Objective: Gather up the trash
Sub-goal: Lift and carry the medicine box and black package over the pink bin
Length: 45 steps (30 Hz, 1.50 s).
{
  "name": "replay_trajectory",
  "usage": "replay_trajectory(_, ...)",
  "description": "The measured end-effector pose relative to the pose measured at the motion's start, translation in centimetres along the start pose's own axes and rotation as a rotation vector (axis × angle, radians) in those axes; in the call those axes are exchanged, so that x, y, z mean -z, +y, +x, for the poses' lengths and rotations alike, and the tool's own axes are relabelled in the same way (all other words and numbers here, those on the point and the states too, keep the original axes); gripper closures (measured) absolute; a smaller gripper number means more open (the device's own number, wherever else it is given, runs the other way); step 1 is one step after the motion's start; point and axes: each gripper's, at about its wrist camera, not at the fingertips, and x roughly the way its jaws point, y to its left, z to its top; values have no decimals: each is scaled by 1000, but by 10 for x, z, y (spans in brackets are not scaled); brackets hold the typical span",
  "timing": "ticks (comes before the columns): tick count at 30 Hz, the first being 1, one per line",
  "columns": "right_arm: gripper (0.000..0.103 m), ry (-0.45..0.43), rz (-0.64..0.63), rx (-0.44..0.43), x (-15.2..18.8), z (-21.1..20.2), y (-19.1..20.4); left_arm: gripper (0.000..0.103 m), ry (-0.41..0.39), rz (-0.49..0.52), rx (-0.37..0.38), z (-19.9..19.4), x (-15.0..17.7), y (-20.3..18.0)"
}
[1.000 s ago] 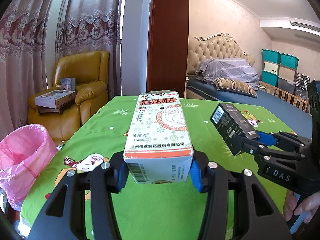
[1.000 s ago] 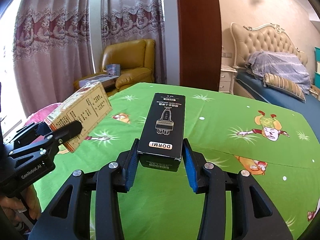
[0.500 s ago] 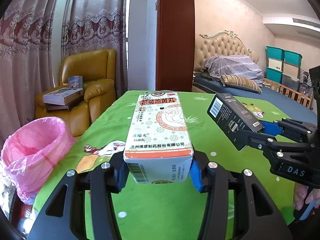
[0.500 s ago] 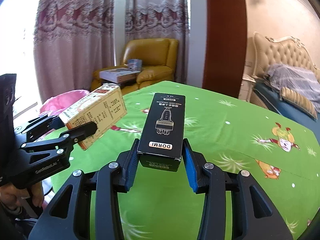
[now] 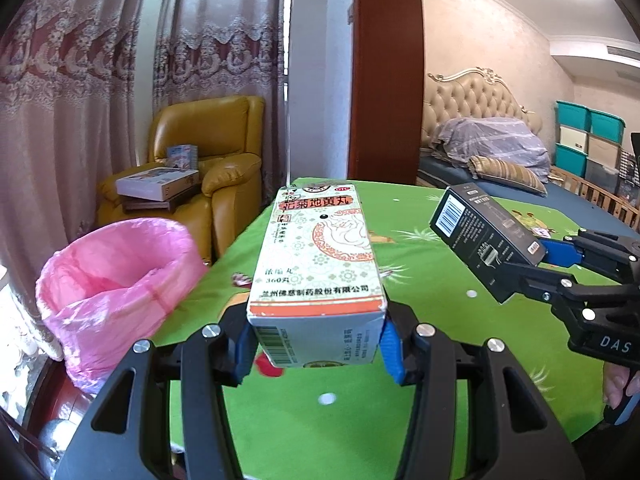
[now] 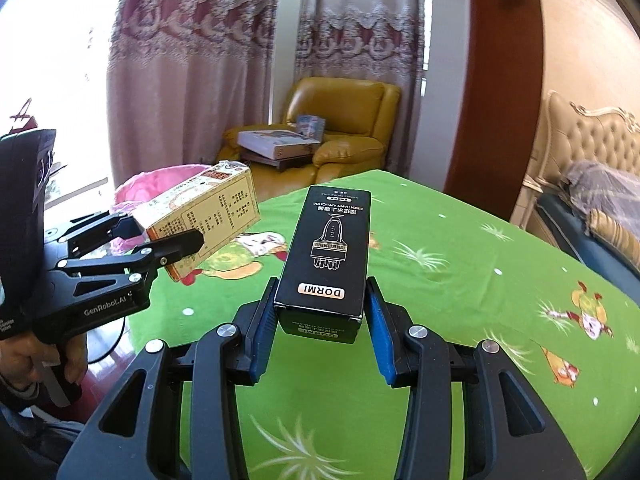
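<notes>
One desk (image 5: 440, 304) fills the foreground, its top covered by a bright green cloth printed with cartoon figures, white dots and pale leaf sprays. Beyond its far corner stands one yellow armchair (image 5: 216, 140), smooth and leathery with padded arms, carrying a stack of flat boxes (image 5: 158, 186) across one arm. One bed (image 5: 480, 152) with a tufted cream headboard lies to the right, a rumpled grey blanket and a striped pillow on it. One bin lined with a thin, crinkled pink bag (image 5: 116, 280), its mouth open, sits beside the desk's left edge and lower than the desk top. There are two cartons, both long rectangular cardboard. The cream medicine box (image 5: 316, 264), with an orange band, red characters and a barcode on its near end, is held above the desk in the left gripper (image 5: 316, 344), whose blue-padded fingers (image 5: 390, 350) pinch its near end from both sides. The black box (image 6: 326, 256), glossy, marked DORMI with a white line drawing of a comb-like device, is likewise held off the desk in the right gripper (image 6: 320, 320), its two fingers pressed against the box's sides. Both grippers are black plastic with silver screws. The two boxes are near each other, not touching, and the medicine box is the nearer one to the pink bag.
</notes>
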Motion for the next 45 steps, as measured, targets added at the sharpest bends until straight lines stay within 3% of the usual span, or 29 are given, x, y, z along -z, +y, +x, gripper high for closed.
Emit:
replay_trajectory(18,62,13,-161,-130,-40,36,57,54,-37,-113,-163,-37,-7,85)
replay_trajectory(30,62,39,-210,-274,-90,78,93,54,-37,-190,-266,-59,-24,167)
replay_trajectory(37,62,65,-185,-338,-124,112,110,54,-33,-204,-301,-55,-46,214)
replay_trajectory(45,62,121,-137,-392,-156,161,131,54,17,-236,-292,-19,-65,259)
